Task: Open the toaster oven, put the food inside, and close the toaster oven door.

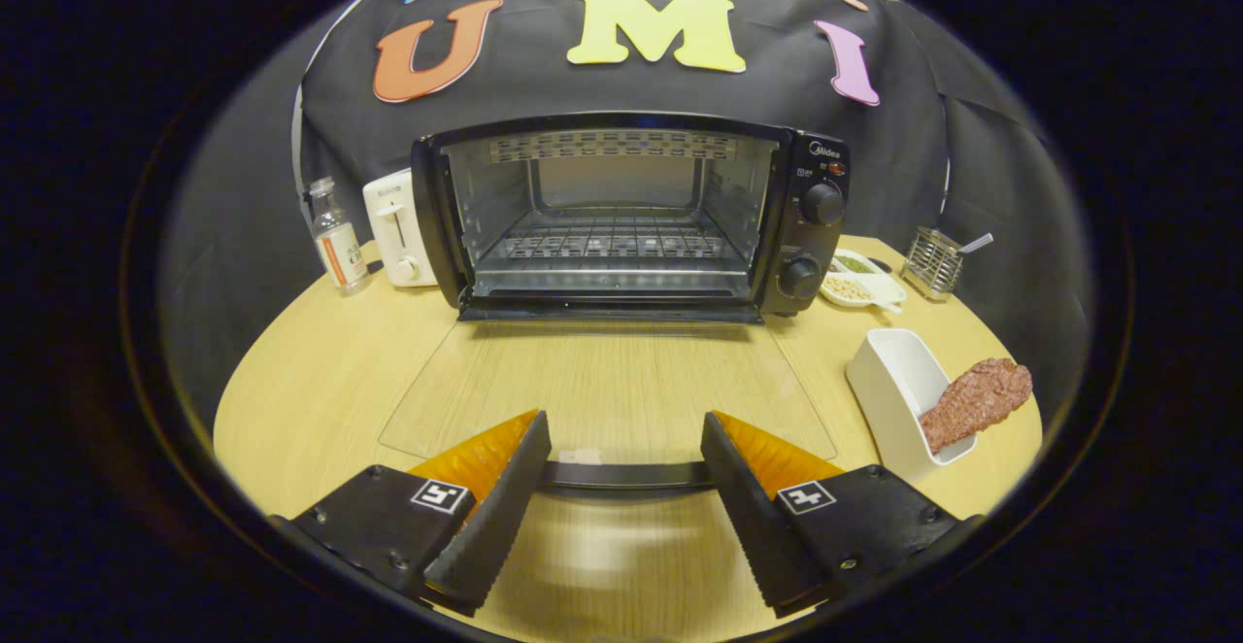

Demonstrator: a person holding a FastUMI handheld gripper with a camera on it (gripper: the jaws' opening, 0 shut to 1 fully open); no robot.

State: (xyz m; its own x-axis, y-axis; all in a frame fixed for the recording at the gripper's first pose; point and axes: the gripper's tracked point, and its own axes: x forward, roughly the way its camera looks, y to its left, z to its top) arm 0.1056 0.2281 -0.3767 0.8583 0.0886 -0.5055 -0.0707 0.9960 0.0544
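Gripper (626,439) sits low over the table (320,381), fingers (495,507) spread wide apart w/ nothing pinched; toothed black pads face each other, orange backs outward. Between the tips lies the black handle (626,475) of the oven door (607,390); can't tell if the tips touch it. The door is glass, swung fully down and lying flat on the wood, running from the handle toward 12 o'clock up to the toaster oven (626,216). Oven is open, black body, bare wire rack (612,243) across the cavity, vent slots along the top inside. Two knobs (822,204) stacked on its right panel, approx 1 o'clock from the fingers. Food: a reddish-brown slab of meat (976,400) at approx 3 o'clock, well apart from the right finger, leaning tilted in a white dish (893,381) w/ its upper end sticking out over the rim. Beyond that, near the oven's right side, a small white tray (864,286) w/ grains and something green, then a wire basket (932,262) w/ a utensil handle poking out. At approx 10-11 o'clock, just beside the oven's left wall, a white toaster (398,225), and left of it a clear bottle (337,235) w/ an orange-marked label, standing upright.
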